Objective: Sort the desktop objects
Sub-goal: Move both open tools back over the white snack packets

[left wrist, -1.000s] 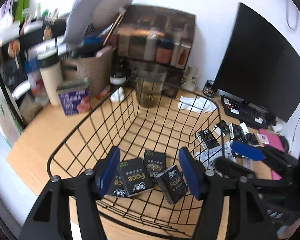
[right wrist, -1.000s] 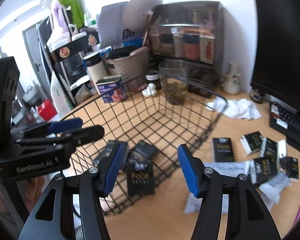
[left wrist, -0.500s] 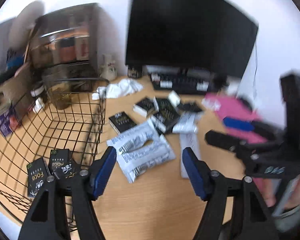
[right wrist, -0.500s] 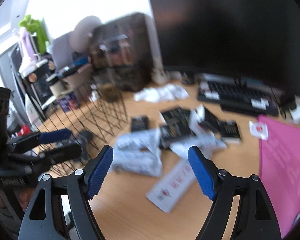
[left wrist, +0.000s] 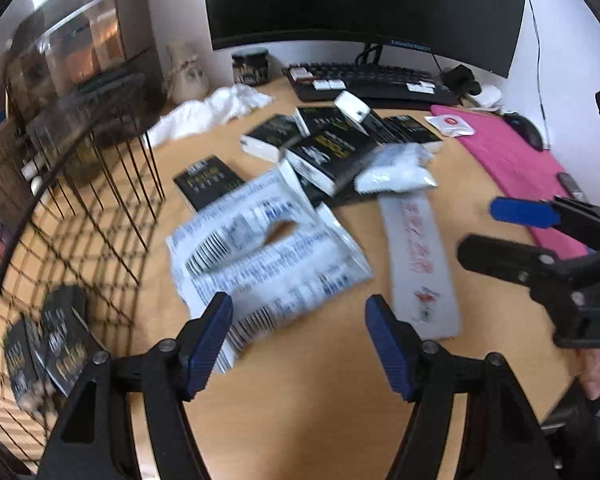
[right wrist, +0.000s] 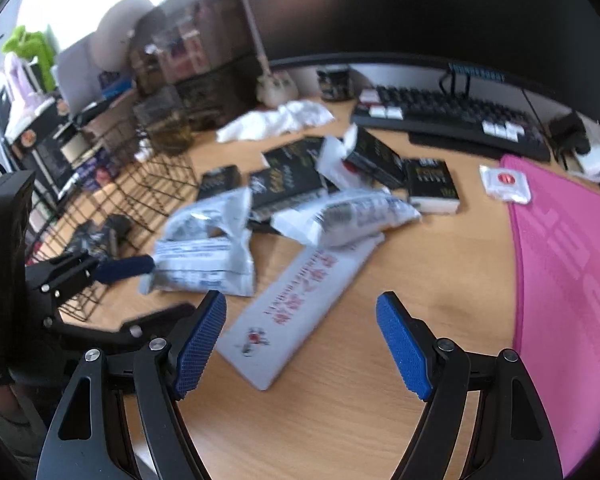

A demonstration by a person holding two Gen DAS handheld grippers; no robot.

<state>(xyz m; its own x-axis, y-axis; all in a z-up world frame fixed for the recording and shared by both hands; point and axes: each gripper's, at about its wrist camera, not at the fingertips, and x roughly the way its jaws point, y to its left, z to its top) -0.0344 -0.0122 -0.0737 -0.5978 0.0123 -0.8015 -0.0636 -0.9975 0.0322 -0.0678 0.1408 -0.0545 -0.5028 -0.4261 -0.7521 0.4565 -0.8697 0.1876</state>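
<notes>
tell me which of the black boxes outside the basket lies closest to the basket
The flat black box lying alone beside the wire basket wall; the other black boxes are piled farther toward the keyboard.

The bare strip of the light wooden counter (right wrist: pixel 340 408) at 6 o'clock in the right wrist view is free, so a gripper can pass there. At 12 o'clock a heap blocks the way: crinkled white plastic packets (left wrist: pixel 268 248), a long flat white sachet with red print (right wrist: pixel 300 304) and small black boxes with gold letters (left wrist: pixel 328 152). At 9 o'clock stands the black wire basket (left wrist: pixel 112 184), its wall just beside the packets. At 3 o'clock lies the pink desk mat (right wrist: pixel 572 272). Behind the heap, the black keyboard (left wrist: pixel 376 84) and dark monitor (left wrist: pixel 360 0) close the far edge.
</notes>
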